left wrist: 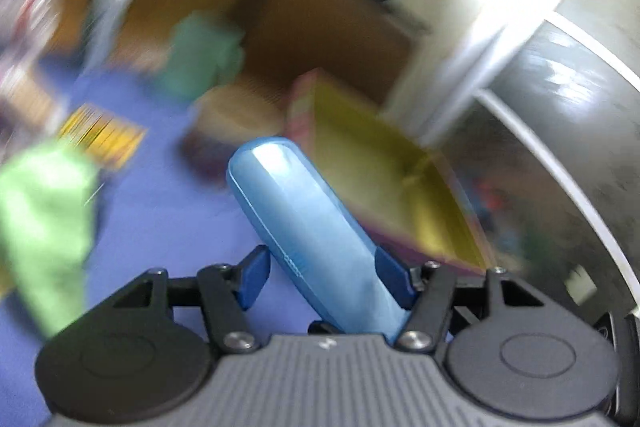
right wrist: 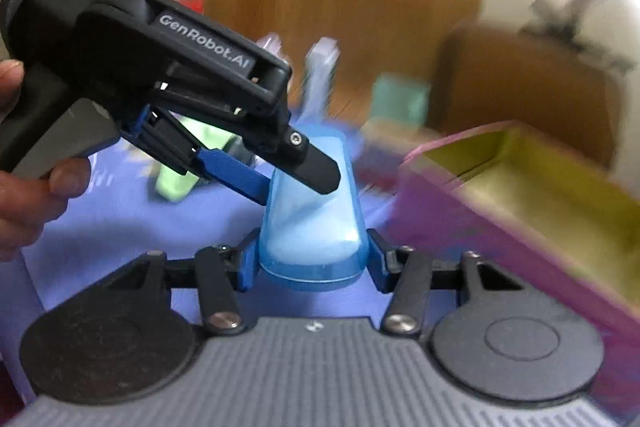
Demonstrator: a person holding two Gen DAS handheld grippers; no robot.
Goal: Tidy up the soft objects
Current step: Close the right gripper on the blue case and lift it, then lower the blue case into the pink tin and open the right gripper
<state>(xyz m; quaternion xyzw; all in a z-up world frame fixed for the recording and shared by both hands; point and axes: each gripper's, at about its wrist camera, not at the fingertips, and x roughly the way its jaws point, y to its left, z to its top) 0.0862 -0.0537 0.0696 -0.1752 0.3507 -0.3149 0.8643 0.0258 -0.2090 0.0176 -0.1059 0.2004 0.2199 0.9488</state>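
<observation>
Both grippers are gripping one blue case (right wrist: 312,211), a smooth rounded capsule, above a blue-covered worktop (left wrist: 168,227). In the right wrist view the right gripper (right wrist: 312,259) is clamping the near, wide end of the case at lower centre of the frame, while the left gripper (right wrist: 296,183) is reaching in from the upper left and closing its jaws on the far half. In the left wrist view the case (left wrist: 308,223) is running up from lower centre between the left gripper (left wrist: 320,275) jaws, which are pinching it near their base.

A yellow-lined box with pink walls (right wrist: 520,195) is sitting at the right of the frame, just beside the case. It looks like the likely destination.

The step in hand seems to be a handover or joint carry toward that box. To do it well, one gripper should be keeping a firm hold until the other is clearly settled, since the glossy shell could slip. Green cloths (left wrist: 44,227) are lying at the left, blurred.
</observation>
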